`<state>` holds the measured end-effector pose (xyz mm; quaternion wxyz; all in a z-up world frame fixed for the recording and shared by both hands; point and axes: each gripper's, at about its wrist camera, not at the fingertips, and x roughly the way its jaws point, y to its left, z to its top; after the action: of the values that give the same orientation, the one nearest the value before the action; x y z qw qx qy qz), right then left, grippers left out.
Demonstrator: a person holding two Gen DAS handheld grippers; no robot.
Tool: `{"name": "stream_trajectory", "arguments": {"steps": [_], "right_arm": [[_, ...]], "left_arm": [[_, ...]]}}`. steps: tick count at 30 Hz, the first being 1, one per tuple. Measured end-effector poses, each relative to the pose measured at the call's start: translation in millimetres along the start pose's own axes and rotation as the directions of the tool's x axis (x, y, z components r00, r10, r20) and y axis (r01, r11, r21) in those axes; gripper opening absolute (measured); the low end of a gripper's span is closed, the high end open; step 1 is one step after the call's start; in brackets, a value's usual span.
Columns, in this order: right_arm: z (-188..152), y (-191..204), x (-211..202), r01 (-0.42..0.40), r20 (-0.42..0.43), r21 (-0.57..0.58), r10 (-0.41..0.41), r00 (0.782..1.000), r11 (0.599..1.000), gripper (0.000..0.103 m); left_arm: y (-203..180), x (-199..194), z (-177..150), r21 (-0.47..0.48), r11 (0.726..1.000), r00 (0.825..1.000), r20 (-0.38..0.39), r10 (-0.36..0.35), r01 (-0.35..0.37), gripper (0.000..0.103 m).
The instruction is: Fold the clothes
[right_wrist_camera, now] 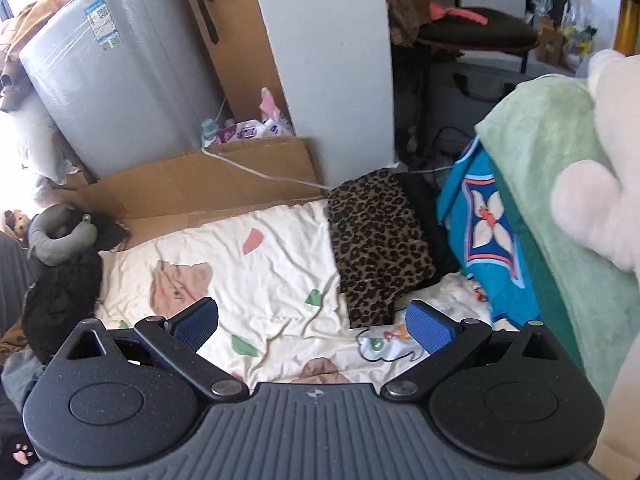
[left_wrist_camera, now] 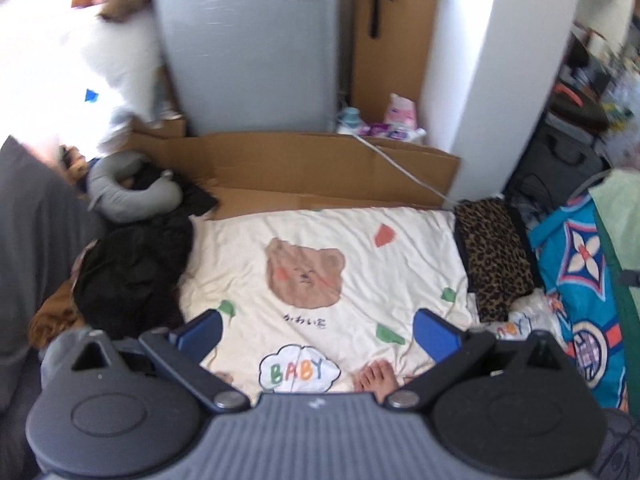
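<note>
Between fingers of left gripper: nothing held, jaws spread wide, hovering over cream bear-print sheet. Bare toes of person visible just behind its right finger. Right gripper likewise wide, empty. Ahead-right of it: folded leopard-print garment lying flat on sheet, just beyond right fingertip. Far left of both: black clothing heap, grey neck pillow behind heap. Beyond sheet: flattened cardboard.
</note>
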<state>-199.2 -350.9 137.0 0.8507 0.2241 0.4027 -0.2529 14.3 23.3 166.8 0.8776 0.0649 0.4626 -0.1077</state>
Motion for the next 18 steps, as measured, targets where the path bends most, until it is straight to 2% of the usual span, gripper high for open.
{"name": "stream_trajectory", "arguments": {"steps": [9,14,18], "right_arm": [[-13.6,11.8,-12.9,-0.023,0.003,-0.033,0.023,1.0,0.999,0.103],[-25.4,27.8,-12.1,-0.053,0.006,-0.064,0.054,0.999,0.997,0.103],[-40.6,43.4,-9.0,-0.07,0.001,-0.093,0.07,0.998,0.993,0.103]], "left_arm": [[27.6,-32.9,-40.0,-0.101,0.992,0.997,0.027,0.074,-0.071,0.103],[37.2,-32.1,-60.1,-0.145,0.983,0.991,0.047,0.121,-0.113,0.103],[32.7,-26.4,-77.1,-0.156,0.981,0.989,0.071,0.131,-0.119,0.103]]}}
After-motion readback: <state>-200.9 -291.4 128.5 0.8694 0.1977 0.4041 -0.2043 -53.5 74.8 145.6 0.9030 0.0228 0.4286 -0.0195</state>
